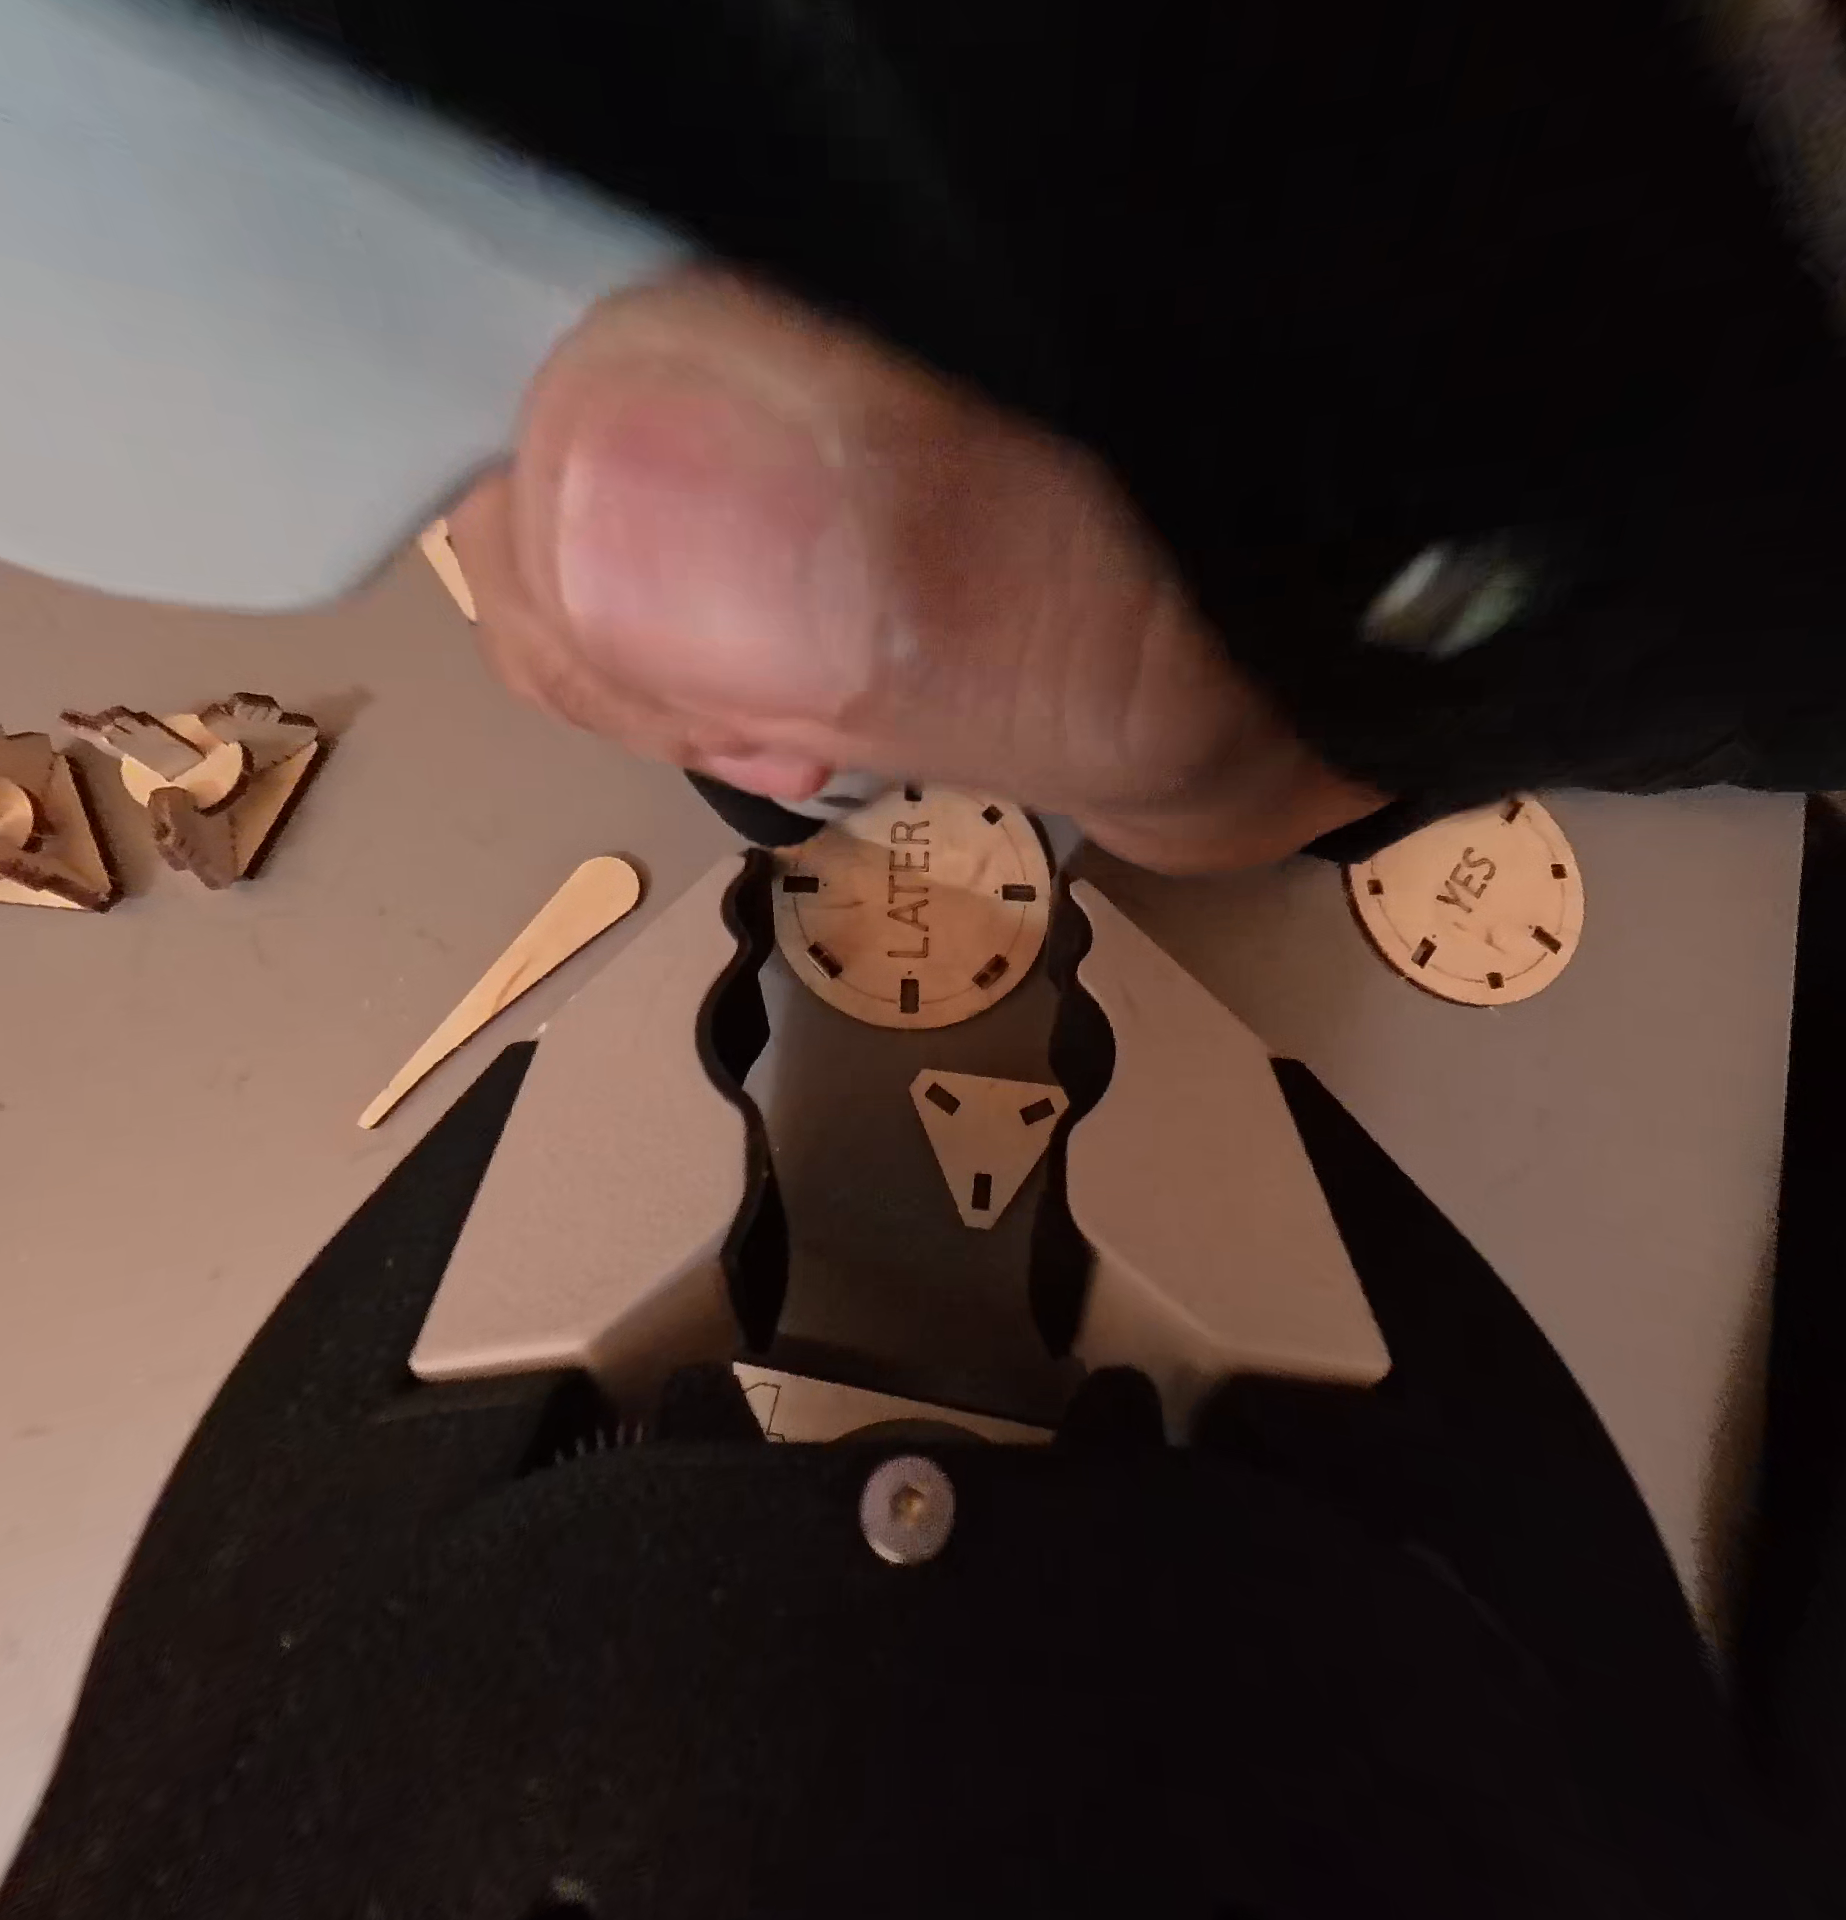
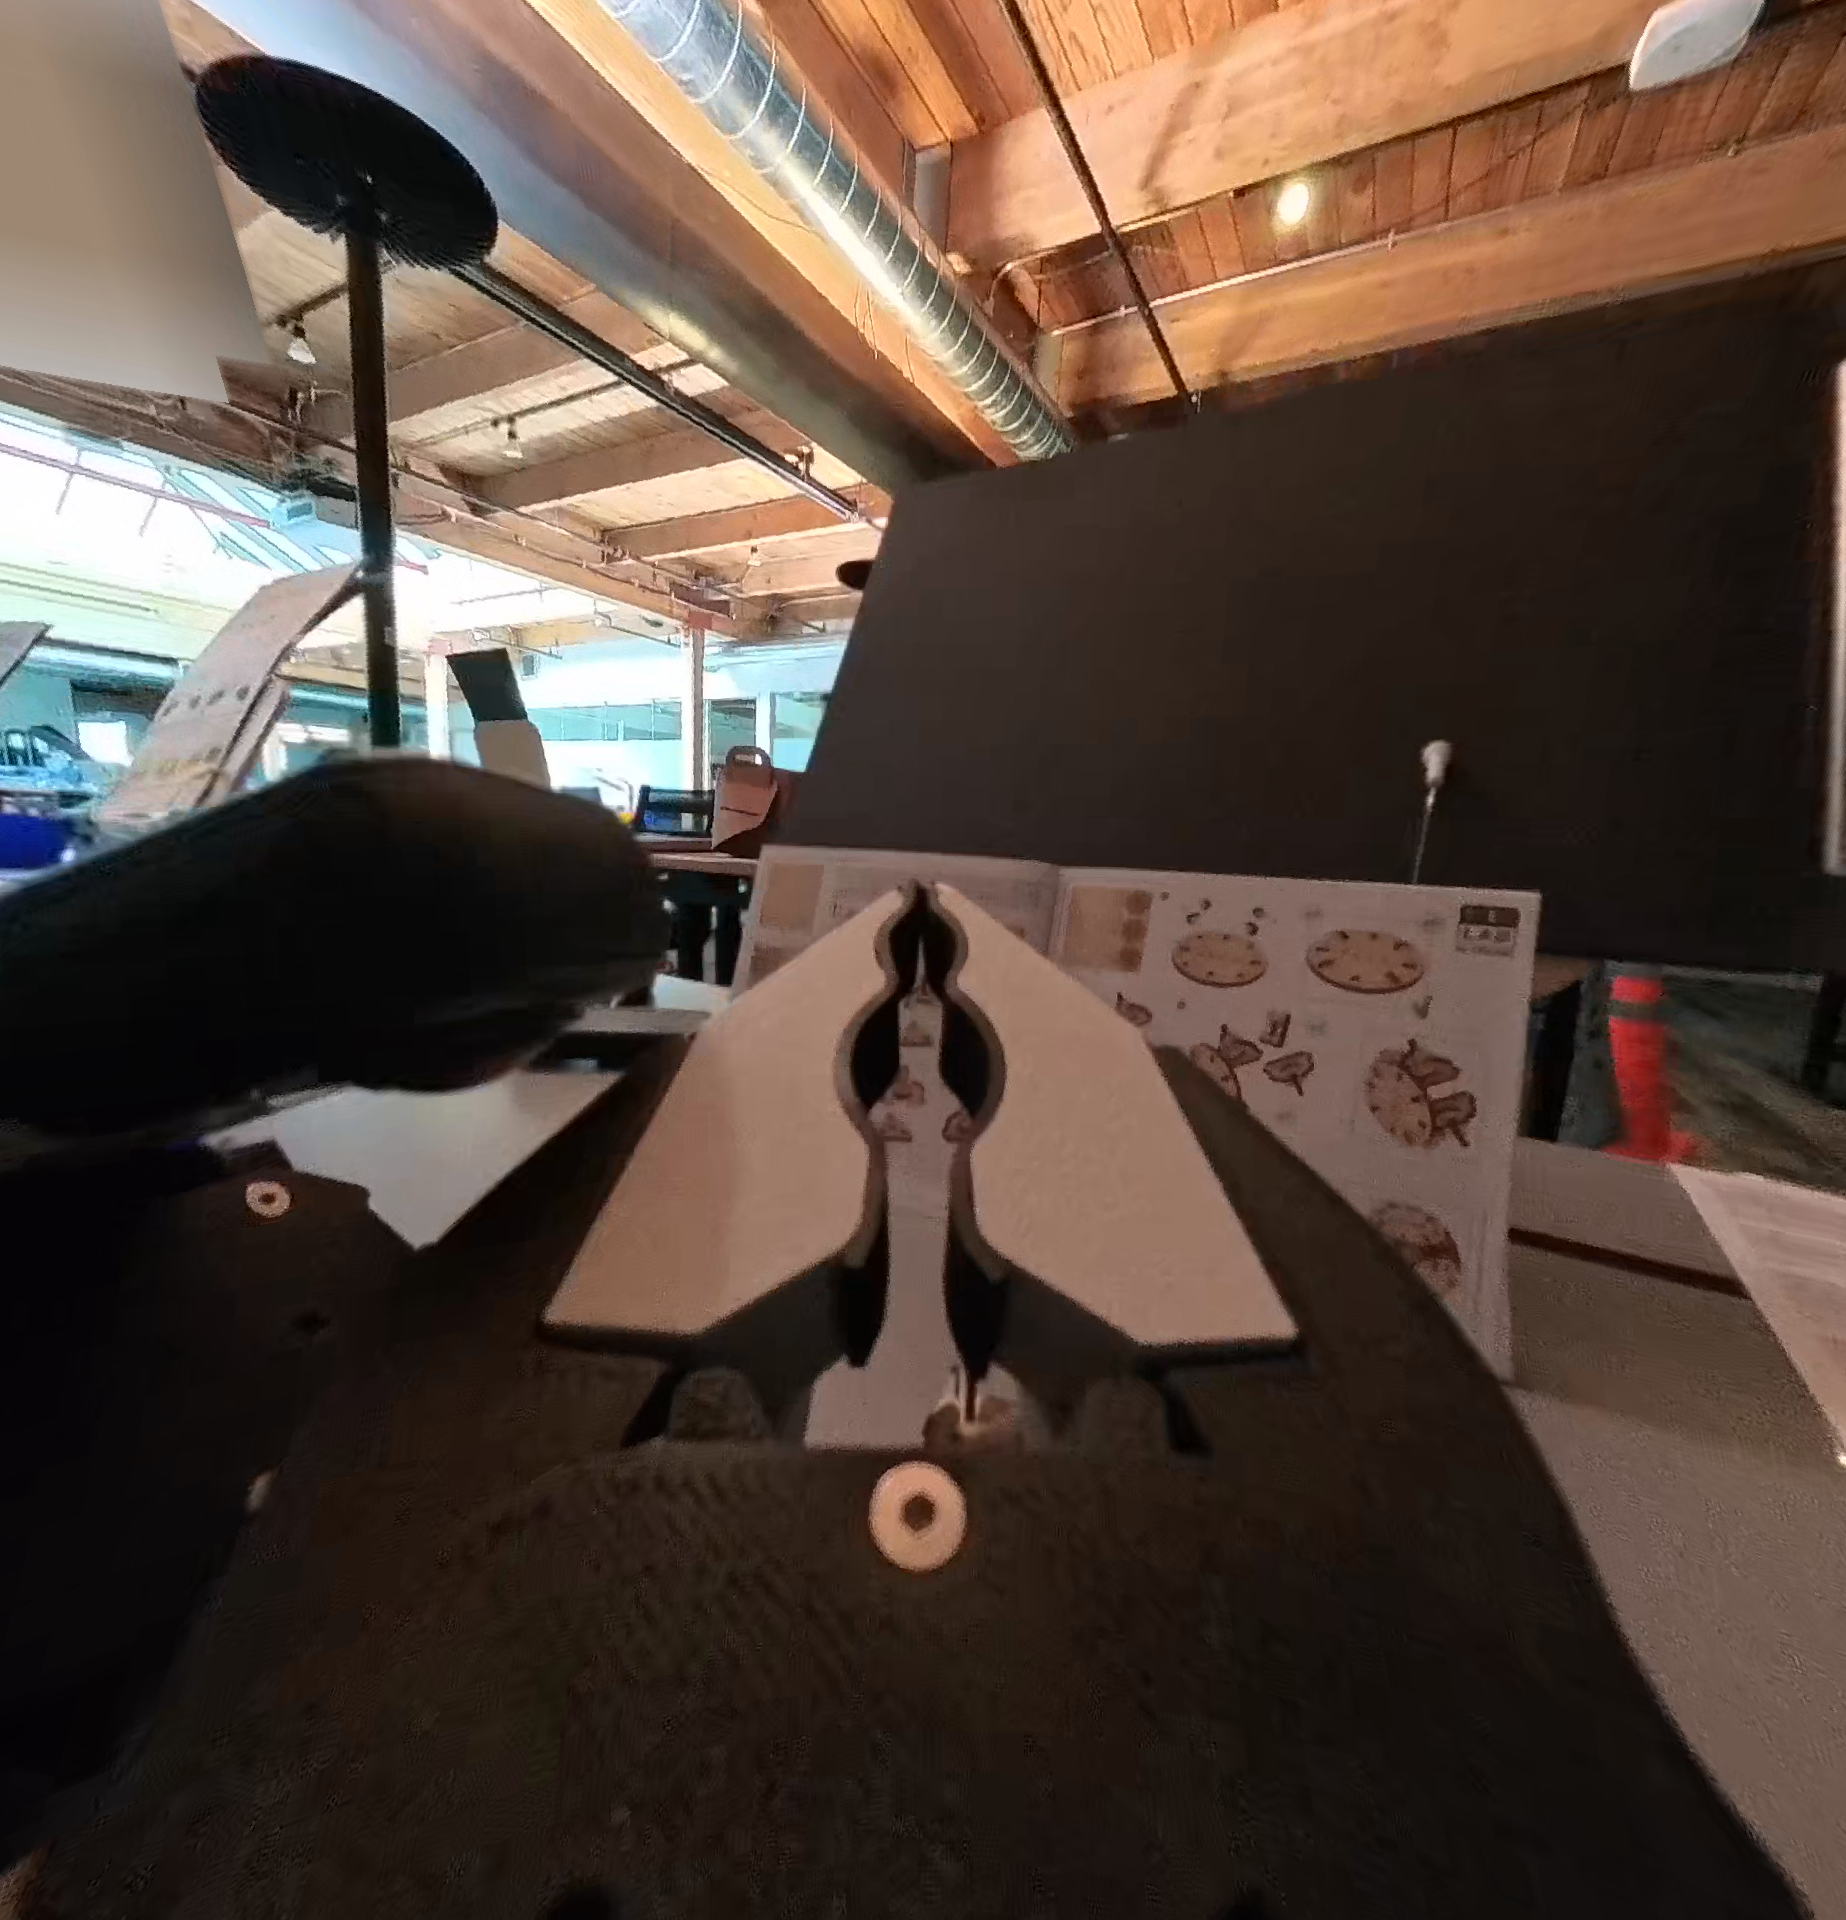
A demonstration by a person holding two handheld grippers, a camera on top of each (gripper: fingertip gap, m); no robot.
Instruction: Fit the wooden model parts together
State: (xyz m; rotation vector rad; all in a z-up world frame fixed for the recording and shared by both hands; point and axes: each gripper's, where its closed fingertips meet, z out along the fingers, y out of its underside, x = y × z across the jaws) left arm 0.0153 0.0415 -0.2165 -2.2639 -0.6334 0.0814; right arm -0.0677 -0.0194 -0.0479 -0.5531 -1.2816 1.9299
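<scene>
The left hand-held gripper (image 1: 911, 883) points down at a pale grey surface (image 1: 223, 1039), jaws apart and holding nothing. Between its fingers, untouched, lie a small flat triangular wooden plate with three slots (image 1: 986, 1138) and, just beyond, a round slotted wooden disc with engraved lettering (image 1: 911, 909), its edges close to both fingertips. A person's hand (image 1: 846, 582) hangs blurred over the disc's far edge. To the right lies a second engraved wooden disc (image 1: 1464, 904); to the left a thin teardrop-shaped wooden stick (image 1: 503, 987), and farther left small assembled wooden pieces (image 1: 207, 779). The right hand-held gripper (image 2: 921, 891) is raised, fingertips meeting on nothing, aimed at an open illustrated instruction booklet (image 2: 1314, 997) propped upright.
</scene>
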